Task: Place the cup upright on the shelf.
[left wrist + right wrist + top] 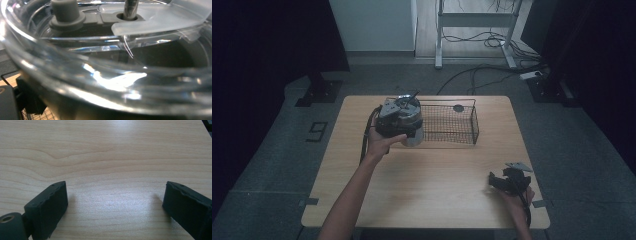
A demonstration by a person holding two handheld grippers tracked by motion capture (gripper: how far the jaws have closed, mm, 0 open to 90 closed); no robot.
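A clear round plastic lid [107,75] with a grey knob [65,12] and a metal pin [130,10] sits right up against the camera in the left gripper view. From above, my left gripper [408,131] hovers at the left end of the black wire basket [475,124], with the lid's pale disc [414,139] showing under it. The lid hangs from the gripper above the basket's mesh [40,116], so the jaws appear shut on it. My right gripper [496,181] rests low near the table's front right corner, open [115,195] over bare wood.
A small dark round object [458,108] lies in the basket's far right part. The wooden table [437,170] is bare in front of the basket. Cables [492,70] and a desk frame lie on the floor beyond the table.
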